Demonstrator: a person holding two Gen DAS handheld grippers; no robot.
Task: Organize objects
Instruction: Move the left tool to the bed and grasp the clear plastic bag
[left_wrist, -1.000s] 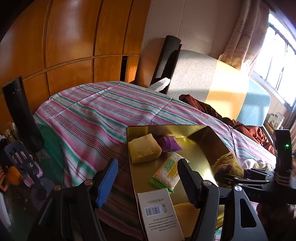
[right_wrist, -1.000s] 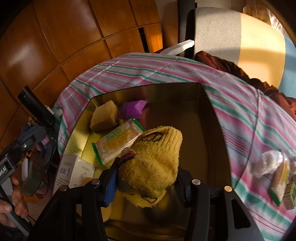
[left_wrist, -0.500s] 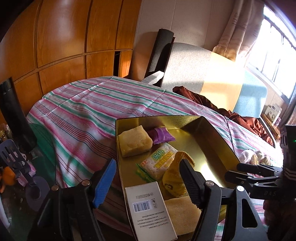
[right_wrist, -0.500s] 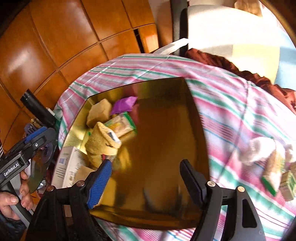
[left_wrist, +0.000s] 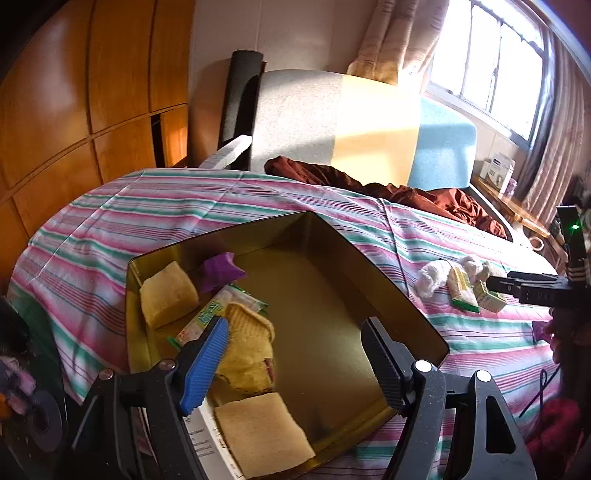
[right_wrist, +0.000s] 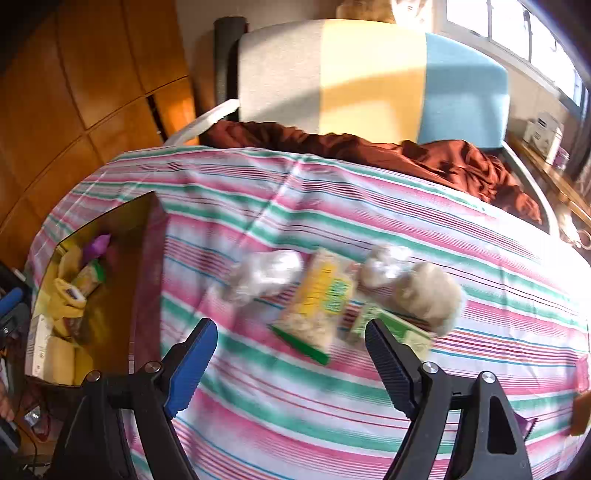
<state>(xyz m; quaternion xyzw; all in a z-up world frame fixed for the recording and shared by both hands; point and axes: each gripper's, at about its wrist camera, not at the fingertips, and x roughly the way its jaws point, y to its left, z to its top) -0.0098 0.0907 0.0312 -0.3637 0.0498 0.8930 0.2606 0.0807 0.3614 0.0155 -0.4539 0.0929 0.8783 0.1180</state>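
Already the shallow gold metal tray (left_wrist: 388, 295) holds sponges, wrappers and a yellow knit sock (left_wrist: 247, 354) – sorted away. Above it the left gripper (left_wrist: 295, 360) widens, empty. Rightward, the right gripper (right_wrist: 288, 354) – also spreading, empty – faces loose snack packets (right_wrist: 317, 302) awaiting collection on the striped cloth (right_wrist: 332, 406).

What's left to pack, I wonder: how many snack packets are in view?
2. One snack packet lies in the gold box, partly under a yellow sock; the other lies on the striped cloth outside it. Others may be hidden in the box.
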